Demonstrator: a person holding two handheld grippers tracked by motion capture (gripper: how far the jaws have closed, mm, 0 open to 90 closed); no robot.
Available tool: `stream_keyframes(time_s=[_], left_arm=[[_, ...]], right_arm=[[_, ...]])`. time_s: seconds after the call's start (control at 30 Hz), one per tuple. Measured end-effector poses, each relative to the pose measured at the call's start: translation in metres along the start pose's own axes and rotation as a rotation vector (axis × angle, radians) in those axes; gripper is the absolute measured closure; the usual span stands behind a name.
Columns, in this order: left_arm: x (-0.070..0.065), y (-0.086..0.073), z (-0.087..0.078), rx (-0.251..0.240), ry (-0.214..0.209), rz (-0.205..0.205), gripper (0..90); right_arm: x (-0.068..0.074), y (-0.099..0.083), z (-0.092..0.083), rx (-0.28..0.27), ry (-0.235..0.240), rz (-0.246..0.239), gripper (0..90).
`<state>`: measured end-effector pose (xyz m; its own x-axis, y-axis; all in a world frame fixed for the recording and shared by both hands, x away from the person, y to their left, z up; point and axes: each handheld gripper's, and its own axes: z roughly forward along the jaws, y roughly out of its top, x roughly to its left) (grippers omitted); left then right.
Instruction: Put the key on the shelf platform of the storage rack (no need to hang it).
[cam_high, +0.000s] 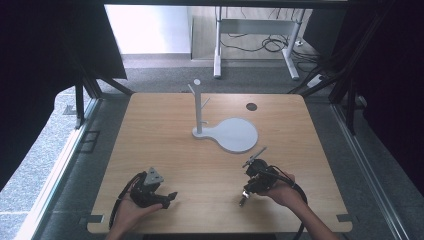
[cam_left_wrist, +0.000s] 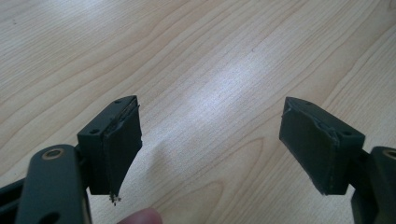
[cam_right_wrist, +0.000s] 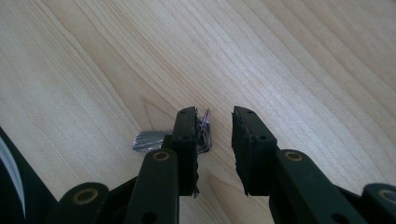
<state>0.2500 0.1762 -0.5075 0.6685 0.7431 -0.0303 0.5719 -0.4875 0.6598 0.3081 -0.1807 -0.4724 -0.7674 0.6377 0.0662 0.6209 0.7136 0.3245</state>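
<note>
Small metal piece: found lying flat on the table, near its front edge and right of the middle. The right gripper is held low over it, jaws narrowed but not pressed together; the piece lies against one jaw, partly hidden, apparently not yet pinched. The left gripper is rested near the front left corner, jaws spread on nothing, judged kept clear. A white stand is noted toward the far edge.

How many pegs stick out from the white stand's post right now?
2 visible: one peg angles up-left near the top of the white stand, another peg angles right, lower on the post. Others may be hidden behind it.
</note>
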Motion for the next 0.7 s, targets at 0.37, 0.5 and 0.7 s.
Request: stream_keyframes(time_s=[0.37,0.5,0.7], left_arm=[[-0.001,0.0,0.001,0.009,0.001,0.006,21.2],[-0.001,0.0,0.001,0.009,0.001,0.007,21.2],[-0.001,0.0,0.001,0.004,-0.002,0.005,21.2]], right_arm=[[-0.001,0.002,0.007,0.018,0.013,0.015,74.4],[-0.001,0.003,0.012,0.024,0.016,0.016,74.4],[0.001,0.005,0.018,0.037,0.012,0.014,76.1]])
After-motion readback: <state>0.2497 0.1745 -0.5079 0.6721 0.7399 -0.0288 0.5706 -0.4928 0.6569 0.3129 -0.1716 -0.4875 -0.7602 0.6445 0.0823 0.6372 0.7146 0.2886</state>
